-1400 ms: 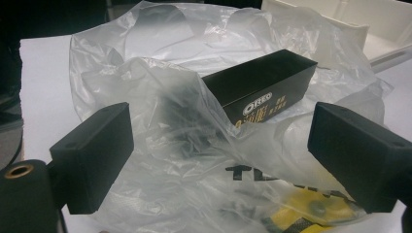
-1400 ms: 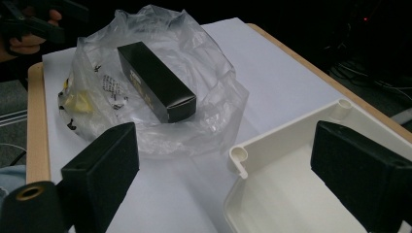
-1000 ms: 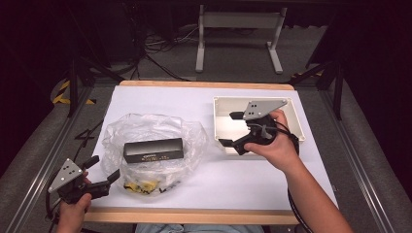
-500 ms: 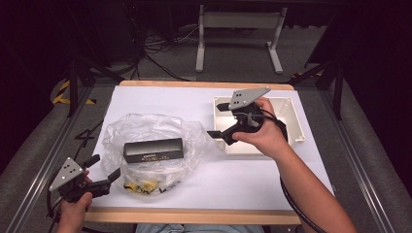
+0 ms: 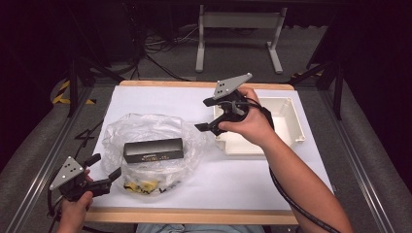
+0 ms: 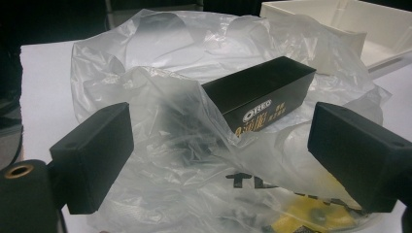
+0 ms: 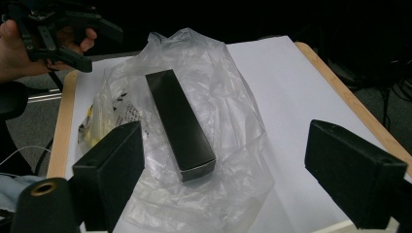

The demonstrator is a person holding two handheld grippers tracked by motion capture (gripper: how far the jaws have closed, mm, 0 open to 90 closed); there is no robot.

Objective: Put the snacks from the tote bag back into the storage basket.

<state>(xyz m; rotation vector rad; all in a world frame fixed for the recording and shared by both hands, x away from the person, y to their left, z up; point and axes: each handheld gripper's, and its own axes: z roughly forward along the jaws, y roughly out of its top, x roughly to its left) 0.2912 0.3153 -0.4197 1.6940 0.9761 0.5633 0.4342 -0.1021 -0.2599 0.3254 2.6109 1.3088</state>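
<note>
Black box [image 5: 153, 149] lies on the crumpled plastic bag [image 5: 145, 128], ahead of the right gripper [image 5: 210, 115], whose jaws stand apart with nothing between them and have just been closing a little. Its long axis runs left to right across the surface [image 5: 160, 99]. The left gripper [image 5: 104, 167], jaws also apart, waits just beside the bag and is nearer. A white tray [image 5: 291, 119] stands behind the right hand.
</note>
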